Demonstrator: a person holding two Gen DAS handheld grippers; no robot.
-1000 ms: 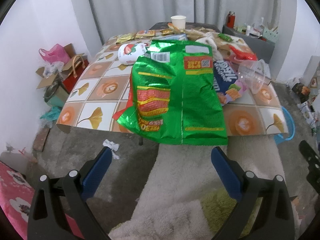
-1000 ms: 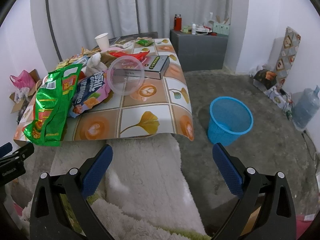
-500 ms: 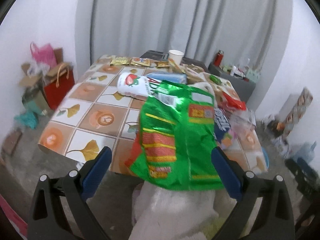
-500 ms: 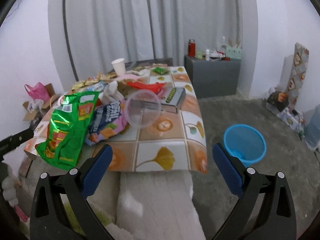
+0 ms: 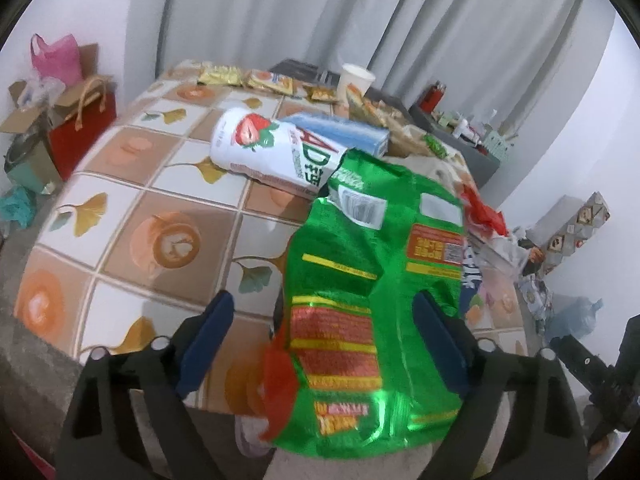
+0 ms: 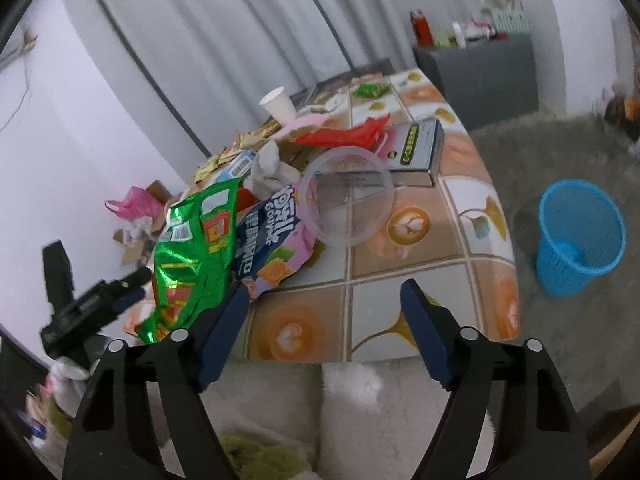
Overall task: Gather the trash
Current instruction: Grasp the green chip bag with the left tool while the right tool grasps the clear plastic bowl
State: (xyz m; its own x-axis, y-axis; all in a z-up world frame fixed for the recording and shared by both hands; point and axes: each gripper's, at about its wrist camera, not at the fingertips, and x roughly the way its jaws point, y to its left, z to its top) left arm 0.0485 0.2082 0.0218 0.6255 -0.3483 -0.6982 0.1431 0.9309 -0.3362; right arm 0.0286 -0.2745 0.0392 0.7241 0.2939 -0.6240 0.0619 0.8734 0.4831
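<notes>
Both jaws of the left hand-held gripper [image 5: 322,330] are closing, still wide, with the lower half of the green snack bag [image 5: 372,308] lying between them; the blue pads do not yet press on it. That bag hangs over the near edge of the surface [image 5: 132,248], which wears a tiled cloth printed with ginkgo leaves and coffee cups. Over in its own view, the right hand-held gripper [image 6: 322,316] is closing too, nothing between its fingers, poised above the surface's near edge with a pale rug [image 6: 360,408] beneath. At 10 o'clock from it lies the green bag, a blue-and-pink wrapper [image 6: 276,240] just beside it, and at 12 o'clock a clear plastic cup [image 6: 346,196] on its side. Farther back sit a red wrapper [image 6: 344,134], a grey box [image 6: 416,148] and a paper cup [image 6: 278,105]. A strawberry carton [image 5: 276,152] lies beyond the bag. A blue basket [image 6: 578,236] stands on the floor at 2 o'clock.
</notes>
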